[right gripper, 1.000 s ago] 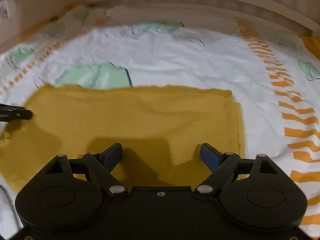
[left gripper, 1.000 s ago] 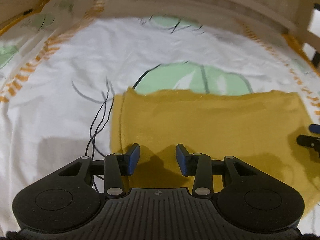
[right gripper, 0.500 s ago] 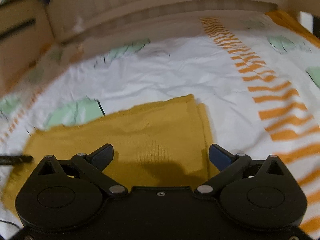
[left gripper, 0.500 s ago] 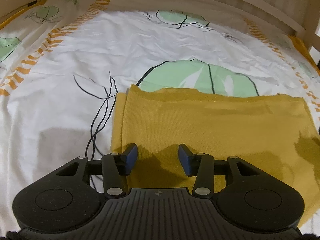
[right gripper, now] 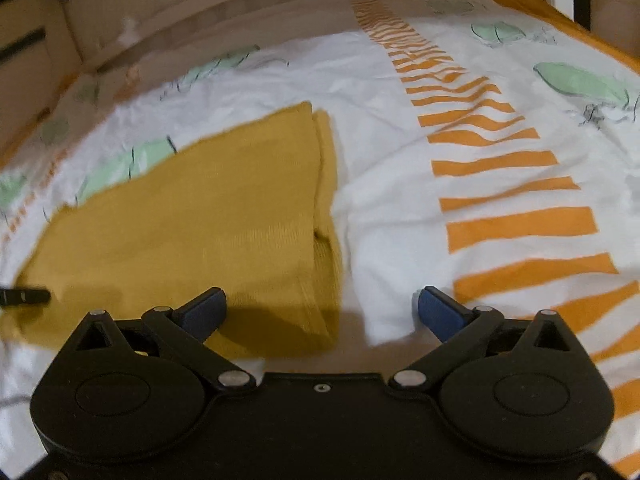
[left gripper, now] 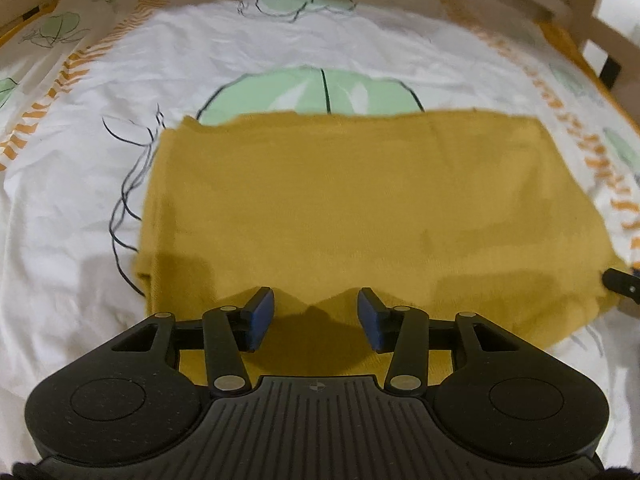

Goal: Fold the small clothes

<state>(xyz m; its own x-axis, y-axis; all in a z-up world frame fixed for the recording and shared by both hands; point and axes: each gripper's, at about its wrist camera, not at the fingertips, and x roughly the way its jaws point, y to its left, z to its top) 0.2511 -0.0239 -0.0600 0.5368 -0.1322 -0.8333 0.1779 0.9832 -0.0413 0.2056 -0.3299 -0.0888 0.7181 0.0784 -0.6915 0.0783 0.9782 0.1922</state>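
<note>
A mustard-yellow garment (left gripper: 352, 208) lies folded into a flat rectangle on the printed bedsheet (left gripper: 72, 200). My left gripper (left gripper: 316, 312) hovers over the garment's near edge, left of its middle; its jaws are opening and nothing is between them. In the right wrist view the same garment (right gripper: 208, 224) runs off to the left, its doubled right edge showing. My right gripper (right gripper: 320, 312) stands wide open over that near right corner, one blue pad above cloth and the other above sheet, holding nothing. Each gripper's black tip shows at the edge of the other's view.
The white sheet carries green leaf prints (left gripper: 316, 92) and orange stripe bands (right gripper: 500, 184). A pale wooden bed rail (right gripper: 280, 4) curves along the far side, with slats (left gripper: 600, 28) at the far right.
Both grippers drew back toward the near edge. The left one slid right so more of the garment shows, and its jaws widened. The right one swung right past the garment's corner and opened wider.
</note>
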